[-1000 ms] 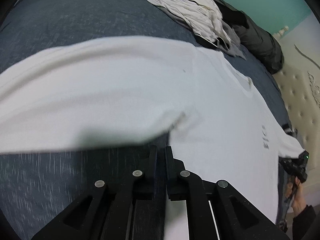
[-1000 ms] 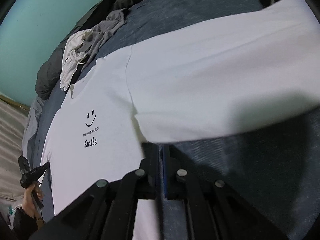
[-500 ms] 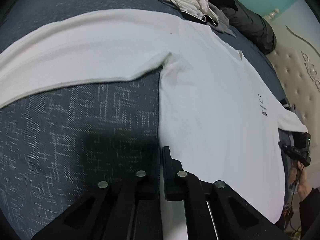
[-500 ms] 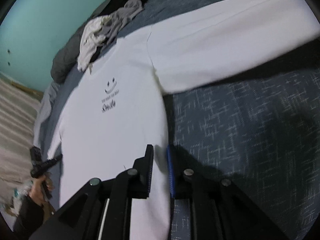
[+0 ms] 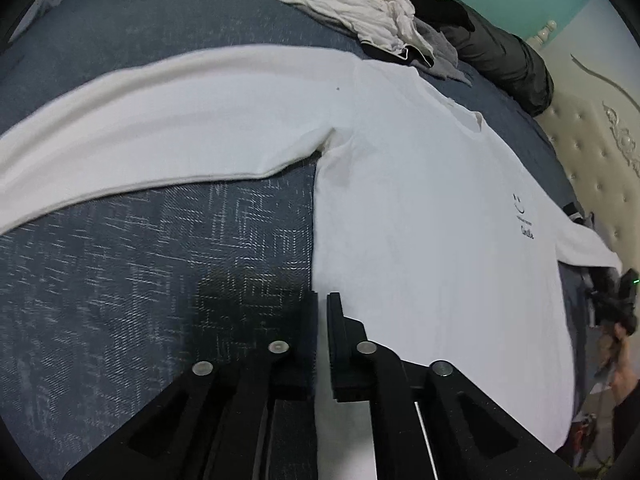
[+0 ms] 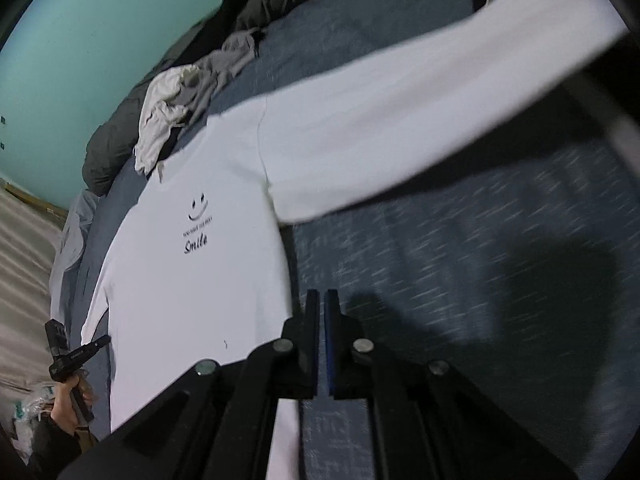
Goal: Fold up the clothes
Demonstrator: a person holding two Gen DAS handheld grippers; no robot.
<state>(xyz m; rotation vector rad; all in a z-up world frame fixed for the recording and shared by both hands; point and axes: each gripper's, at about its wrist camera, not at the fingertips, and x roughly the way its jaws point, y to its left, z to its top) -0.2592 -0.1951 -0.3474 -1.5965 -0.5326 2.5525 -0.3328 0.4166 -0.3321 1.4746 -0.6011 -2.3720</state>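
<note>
Left gripper [image 5: 322, 300]: fingers are opening, standing a narrow slit apart over the side edge of the shirt body; whether cloth is pinched between them cannot be told, since the finger bases are covering that edge.

Right gripper [image 6: 321, 296]: fingers are pressing together just beside the opposite side edge of the shirt; nothing is showing between them, and the frame here is blurring with motion.

White long-sleeved shirt [image 5: 420, 208]: lying flat, front up, on the bed [image 5: 140, 280], sleeves spreading outward. The smiley print with "Smile" [image 6: 196, 232] is reading clearly in the right wrist view; the small line above the word is too fine to read. The hem is being cut off by both grippers' bodies, and one sleeve end is running out of frame.

Pile of crumpled clothes [image 5: 360, 4]: white and grey pieces lying beyond the collar, partly overlapping.

Dark bedding [image 5: 504, 56]: bunching behind the pile.

Tufted headboard [image 5: 592, 152]: partly cut off at the frame edge.
</note>
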